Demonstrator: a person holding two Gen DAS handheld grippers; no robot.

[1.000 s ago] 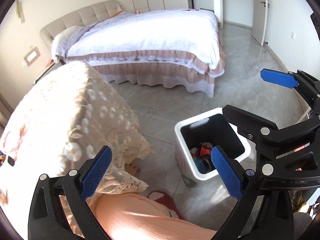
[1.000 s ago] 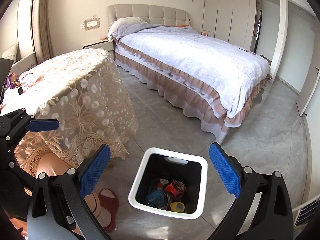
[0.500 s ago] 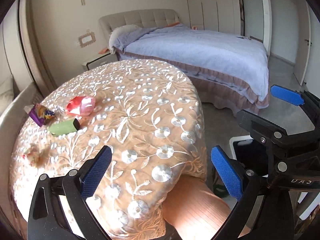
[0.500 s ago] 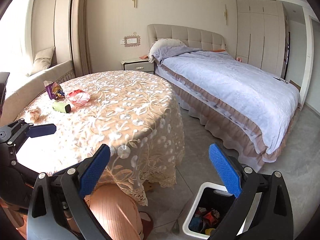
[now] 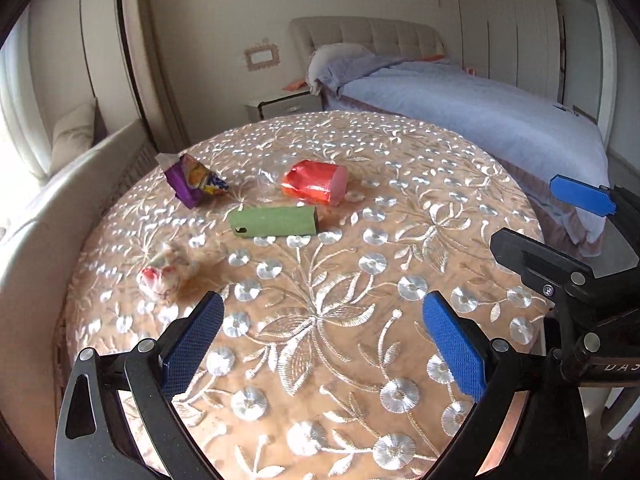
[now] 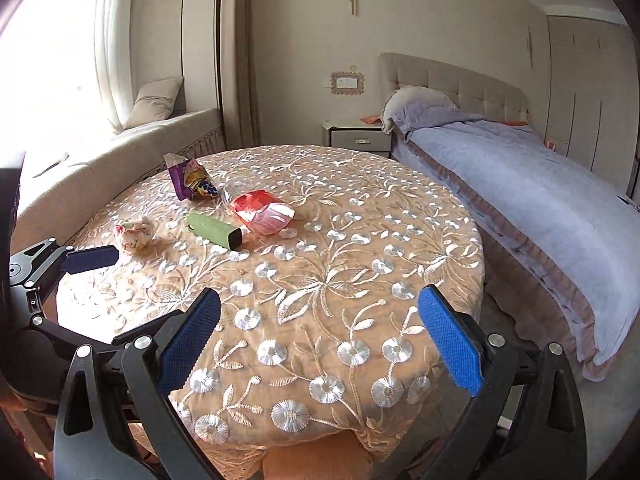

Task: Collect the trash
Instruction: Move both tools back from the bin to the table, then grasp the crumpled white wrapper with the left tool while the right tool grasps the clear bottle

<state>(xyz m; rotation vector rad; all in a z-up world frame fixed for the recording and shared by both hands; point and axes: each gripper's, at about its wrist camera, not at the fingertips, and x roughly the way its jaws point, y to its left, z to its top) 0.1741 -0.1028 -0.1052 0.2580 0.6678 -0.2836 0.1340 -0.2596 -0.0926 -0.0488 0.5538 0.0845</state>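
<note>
Left wrist view, left to right: a crumpled white-and-red wrapper is lying nearest the left gripper, whose blue pads are standing wide apart with nothing between them, above the near part of the round table in its embroidered cloth. Beyond the wrapper, a purple snack bag is sitting towards the far left edge; a green box is lying on its side in the middle of the group; a red packet is resting just behind the box. All four pieces of trash are lying apart from both grippers. At far right the right gripper is entering the frame.

Right wrist view, left to right: one pad of the left gripper is showing at the left edge, near the crumpled wrapper. The right gripper is hovering over the near edge of the table, its pads likewise spread wide and empty. A bed is filling the right side.
</note>
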